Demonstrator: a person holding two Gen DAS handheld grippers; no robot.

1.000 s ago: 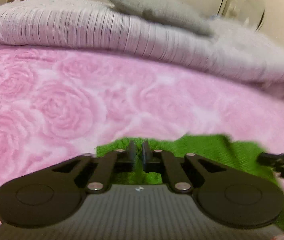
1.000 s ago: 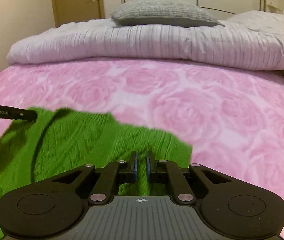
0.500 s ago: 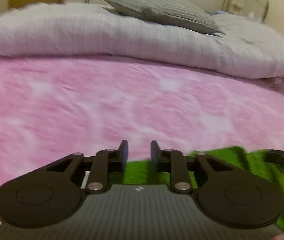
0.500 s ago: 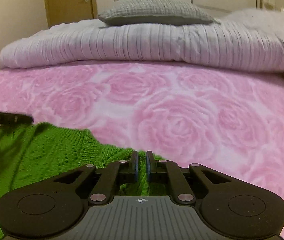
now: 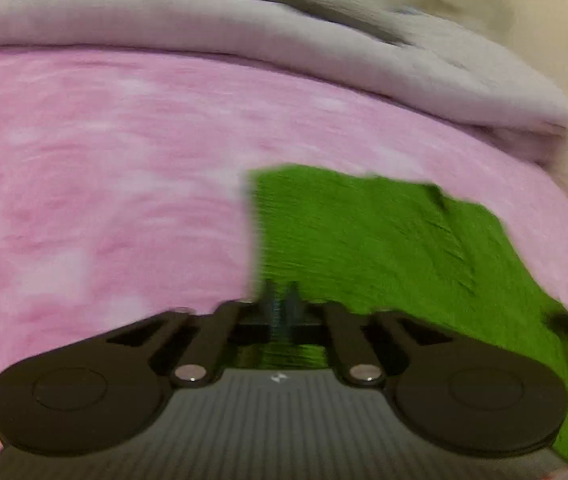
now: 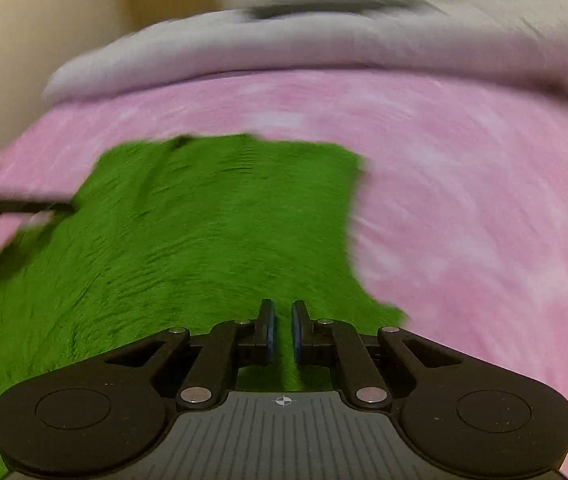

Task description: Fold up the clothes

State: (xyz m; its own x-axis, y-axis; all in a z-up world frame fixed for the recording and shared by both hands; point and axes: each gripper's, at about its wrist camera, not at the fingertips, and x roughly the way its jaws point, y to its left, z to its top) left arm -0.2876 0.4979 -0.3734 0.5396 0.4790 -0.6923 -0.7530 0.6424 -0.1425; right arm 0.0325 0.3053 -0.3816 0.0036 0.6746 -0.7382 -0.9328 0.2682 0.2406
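Both black grippers, left (image 5: 280,300) and right (image 6: 282,330), are nearly closed at low centre; whether cloth is pinched cannot be told; green knitted sweater (image 6: 212,232) is seen spread flat on pink rose blanket (image 6: 464,208); folds cannot be counted.

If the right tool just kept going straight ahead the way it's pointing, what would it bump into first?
Most likely the green knitted garment, which spreads out directly ahead of the right tool on the pink blanket. The picture is blurred, so how far the tool sits above the cloth is unclear.
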